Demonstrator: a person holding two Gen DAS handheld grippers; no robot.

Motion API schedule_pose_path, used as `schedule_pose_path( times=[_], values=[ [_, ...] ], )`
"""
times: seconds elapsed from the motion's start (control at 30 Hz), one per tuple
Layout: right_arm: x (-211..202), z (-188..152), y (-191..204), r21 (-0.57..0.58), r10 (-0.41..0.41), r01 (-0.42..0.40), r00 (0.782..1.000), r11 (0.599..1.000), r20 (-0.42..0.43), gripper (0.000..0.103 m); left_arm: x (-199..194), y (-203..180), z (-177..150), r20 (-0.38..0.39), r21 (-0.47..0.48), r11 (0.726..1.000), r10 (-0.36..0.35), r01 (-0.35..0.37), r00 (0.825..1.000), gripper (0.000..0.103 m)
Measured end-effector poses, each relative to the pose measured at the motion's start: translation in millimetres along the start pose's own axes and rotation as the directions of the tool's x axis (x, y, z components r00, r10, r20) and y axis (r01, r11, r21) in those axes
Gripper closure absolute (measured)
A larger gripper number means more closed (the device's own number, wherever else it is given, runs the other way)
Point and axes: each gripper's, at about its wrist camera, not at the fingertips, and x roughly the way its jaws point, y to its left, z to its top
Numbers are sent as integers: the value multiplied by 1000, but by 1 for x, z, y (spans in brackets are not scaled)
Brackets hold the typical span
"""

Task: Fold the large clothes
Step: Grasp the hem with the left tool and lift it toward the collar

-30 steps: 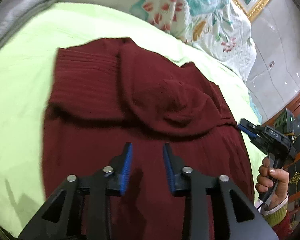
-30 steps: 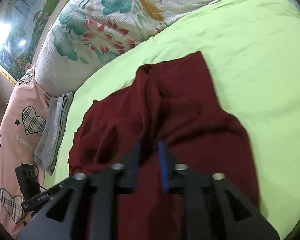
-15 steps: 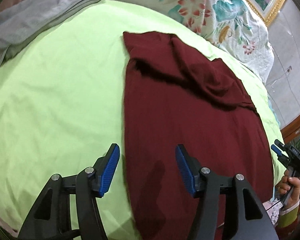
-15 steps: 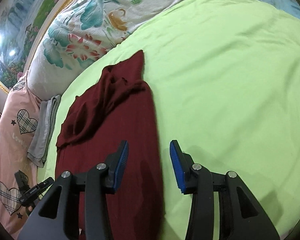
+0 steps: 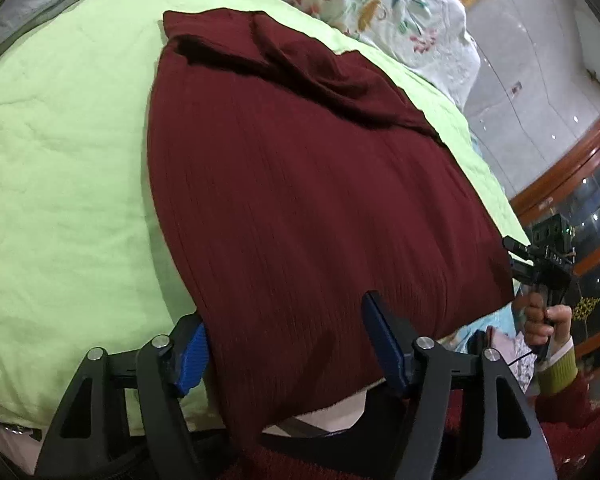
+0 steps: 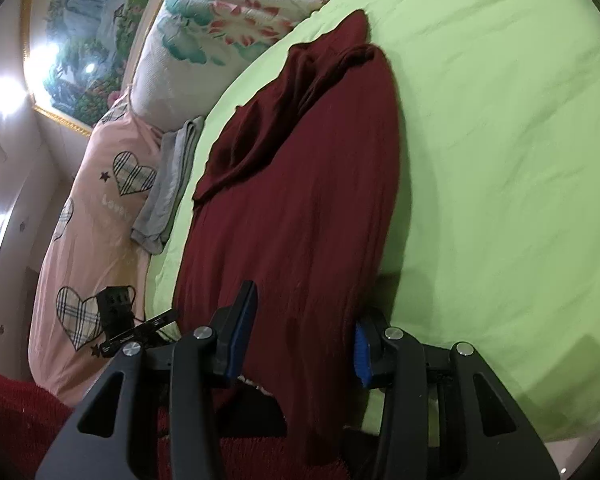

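Note:
A dark red ribbed knit garment (image 5: 300,184) lies lengthwise on the green bed sheet (image 5: 60,160), its sleeves folded across the far end and its near hem hanging over the bed edge. My left gripper (image 5: 288,344) is open with its jaws on either side of the hem's left corner. My right gripper (image 6: 300,336) is open and straddles the hem's right corner of the same garment (image 6: 308,184). The right gripper also shows in the left wrist view (image 5: 540,256), the left one in the right wrist view (image 6: 140,324).
A folded grey cloth (image 6: 168,192) lies at the far left of the bed. A floral pillow (image 6: 228,20) and a pink heart-print pillow (image 6: 96,208) sit at the head. Green sheet (image 6: 500,160) spreads right of the garment. The holder's red sleeve (image 5: 580,412) is near.
Both grippers have drawn back from over the garment to its near hem at the bed edge and opened wide. The jaws now straddle the hem's two corners.

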Motion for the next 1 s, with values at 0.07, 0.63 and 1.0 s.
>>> schedule_pose_path(
  times=[0.07, 0.63, 1.0],
  values=[
    [2, -5, 3, -22, 11, -11, 1000, 1000, -15, 59, -5, 6, -3, -6, -10, 1000, -5, 5, 1000, 47],
    [-10, -6, 6, -48, 105, -102, 993, 994, 46, 97, -12, -3, 6, 36, -5, 999, -42, 43, 998, 97],
    [-16, 56, 42, -121, 233, -215, 959, 969, 163, 97, -67, -16, 78, 273, 35, 995, -97, 91, 957, 97]
  ],
)
